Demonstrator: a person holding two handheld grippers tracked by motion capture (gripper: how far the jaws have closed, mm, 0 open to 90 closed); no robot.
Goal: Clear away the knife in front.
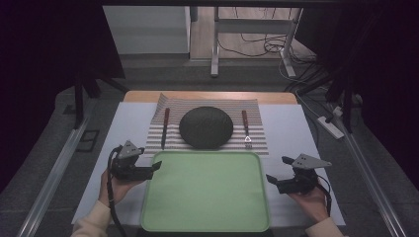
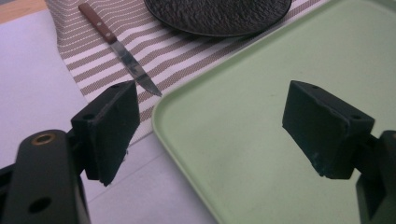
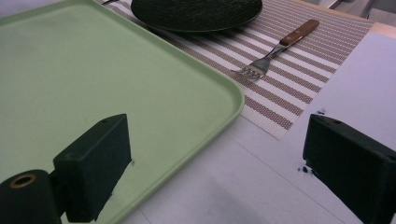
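Tray (image 1: 205, 192) green, unlabelled; left gripper (image 1: 157, 167), right gripper (image 1: 272, 180) jaws released, flanking it

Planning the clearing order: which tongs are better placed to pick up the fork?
Right. The fork lies on the mat's right side, beyond the tray's right corner, nearest the right tongs, which are open. The left tongs sit by the knife, with the plate between.

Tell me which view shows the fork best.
The right gripper view: the fork lies close and sharp on the striped placemat, tines toward the green tray, wooden handle clear. The high view shows it small and dim, right of the dark plate. The left gripper view looks toward the knife instead.
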